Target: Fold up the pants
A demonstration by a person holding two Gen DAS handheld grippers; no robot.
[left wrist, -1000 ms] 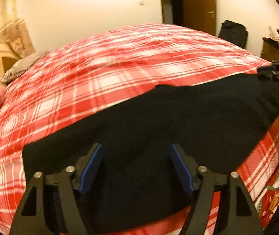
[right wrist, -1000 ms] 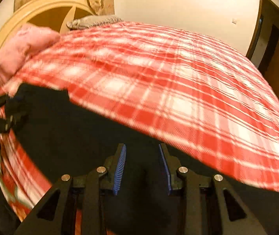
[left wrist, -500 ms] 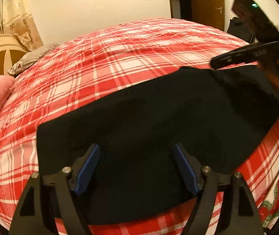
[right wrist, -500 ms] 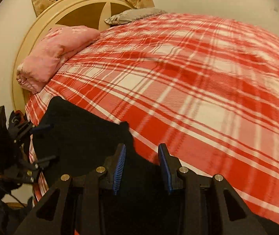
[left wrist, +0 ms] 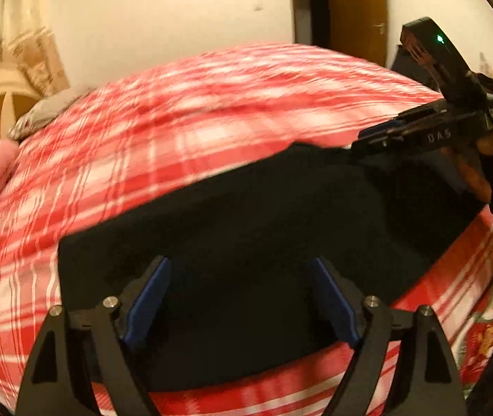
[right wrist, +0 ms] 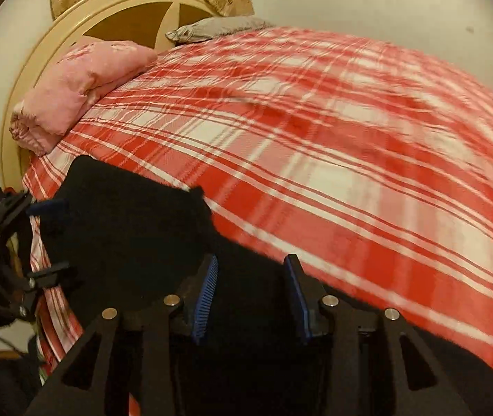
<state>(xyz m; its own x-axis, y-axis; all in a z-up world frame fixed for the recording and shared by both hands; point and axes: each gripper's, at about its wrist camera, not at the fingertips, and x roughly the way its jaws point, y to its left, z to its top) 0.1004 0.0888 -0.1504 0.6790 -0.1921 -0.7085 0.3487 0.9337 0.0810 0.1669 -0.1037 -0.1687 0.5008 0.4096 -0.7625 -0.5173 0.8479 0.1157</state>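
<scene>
Black pants (left wrist: 263,225) lie flat across the near side of a bed with a red plaid cover (left wrist: 142,145). My left gripper (left wrist: 239,263) hovers over their near part; its jaws are opening, with only flat cloth below the blue pads. My right gripper (right wrist: 251,260) stands over the pants (right wrist: 125,225) near their far edge; its jaws are opening too, and the pads are apart. In the left wrist view the right gripper (left wrist: 357,142) reaches in from the right with its tips at the pants' far corner. In the right wrist view the left gripper (right wrist: 50,239) shows at the left edge, wide apart.
A folded pink blanket (right wrist: 80,79) and a grey pillow (right wrist: 218,27) lie by the round cream headboard (right wrist: 107,10). The plaid cover (right wrist: 350,138) stretches far beyond the pants. A brown door (left wrist: 353,10) stands past the bed. A hand (left wrist: 482,166) holds the right gripper.
The right gripper swung across toward the headboard end and now shows large in the left wrist view, at the pants' far corner. Both grippers' jaws have widened.
</scene>
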